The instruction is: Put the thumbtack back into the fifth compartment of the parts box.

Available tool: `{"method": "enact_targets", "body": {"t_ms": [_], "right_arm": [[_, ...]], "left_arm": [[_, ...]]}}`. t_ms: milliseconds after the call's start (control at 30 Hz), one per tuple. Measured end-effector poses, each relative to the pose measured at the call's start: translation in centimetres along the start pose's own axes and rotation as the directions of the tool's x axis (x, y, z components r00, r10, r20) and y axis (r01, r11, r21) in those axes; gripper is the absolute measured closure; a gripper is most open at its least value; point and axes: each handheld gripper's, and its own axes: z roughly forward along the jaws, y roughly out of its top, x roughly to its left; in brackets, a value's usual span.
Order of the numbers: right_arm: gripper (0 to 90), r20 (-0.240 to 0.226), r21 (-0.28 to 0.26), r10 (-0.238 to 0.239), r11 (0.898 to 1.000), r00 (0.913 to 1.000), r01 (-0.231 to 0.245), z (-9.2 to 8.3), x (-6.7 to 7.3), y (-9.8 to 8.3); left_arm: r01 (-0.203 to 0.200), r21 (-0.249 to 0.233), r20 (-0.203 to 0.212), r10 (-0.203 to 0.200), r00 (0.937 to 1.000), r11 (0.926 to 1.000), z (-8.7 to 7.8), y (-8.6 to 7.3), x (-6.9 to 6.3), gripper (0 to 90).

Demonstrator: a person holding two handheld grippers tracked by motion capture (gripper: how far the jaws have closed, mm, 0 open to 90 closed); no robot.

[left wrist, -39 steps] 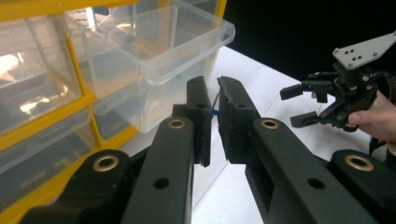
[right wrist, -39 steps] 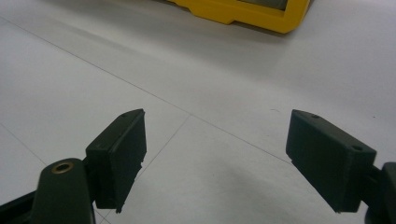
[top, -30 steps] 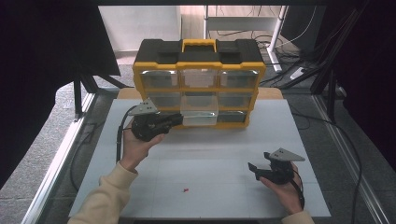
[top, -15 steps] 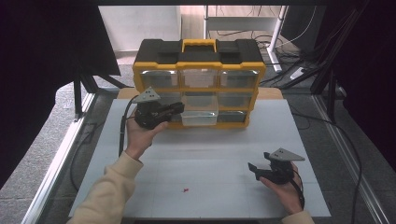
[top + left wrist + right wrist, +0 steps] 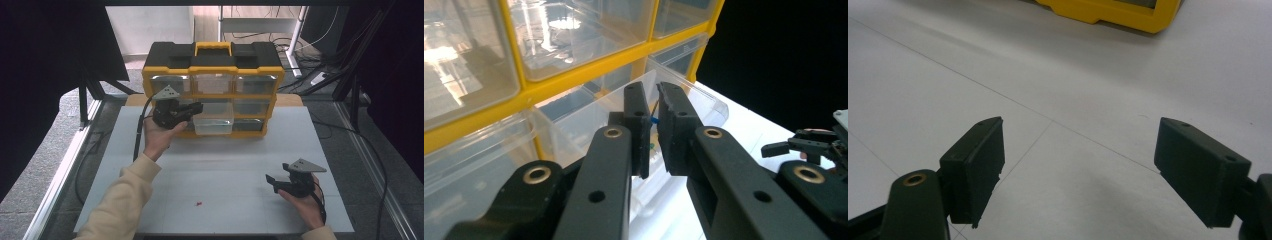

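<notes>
High view, left tool nearly closed, moved right to pulled-out clear drawer, right tool wide, unmoved

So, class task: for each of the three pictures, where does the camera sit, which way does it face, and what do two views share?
High view: above the table, looking forward and down; both forearms show.
Left gripper view: rides the left gripper, facing the pulled-out drawer.
Right gripper view: rides the right gripper, facing bare tabletop.
Shared: the yellow organizer.

One yellow organizer, nine clear drawers, one drawer pulled out, two grippers, one small red bit on one white table.
</notes>
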Motion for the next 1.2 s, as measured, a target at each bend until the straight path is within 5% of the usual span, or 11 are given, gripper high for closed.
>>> {"method": "enact_targets", "body": {"t_ms": [600, 667, 767, 833, 1200], "right_arm": [[20.6, -0.003, 0.004, 0.0, 1.0, 1.0, 0.0, 0.0, 0.0, -0.1], [20.6, -0.002, 0.005, -0.003, 1.0, 1.0, 0.003, 0.1, 0.0, -0.1], [20.6, -0.003, 0.005, -0.002, 1.0, 1.0, 0.002, 0.0, 0.0, -0.1], [20.5, -0.002, 0.004, -0.002, 1.0, 1.0, 0.002, 0.0, 0.0, -0.1], [20.6, 0.001, 0.006, -0.002, 1.0, 1.0, 0.002, 0.0, 0.0, -0.1]], "left_arm": [[-0.004, 0.012, -0.029, 0.005, 0.9996, 0.9999, 2.3, 0.9, 0.2, 80.9], [-0.022, -0.007, -0.037, 0.022, 0.9991, 0.9997, 2.4, 0.9, 0.1, 70.8], [-0.017, 0.01, -0.049, 0.017, 0.9986, 0.9998, 2.5, 0.9, 0.1, 39.3], [-0.019, 0.023, -0.034, 0.019, 0.9992, 0.9996, 2.3, 0.8, 0.2, 31.5], [-0.052, 0.034, -0.004, 0.053, 0.9986, 0.998, -0.2, 0.0, -0.4, 19.7]]}}
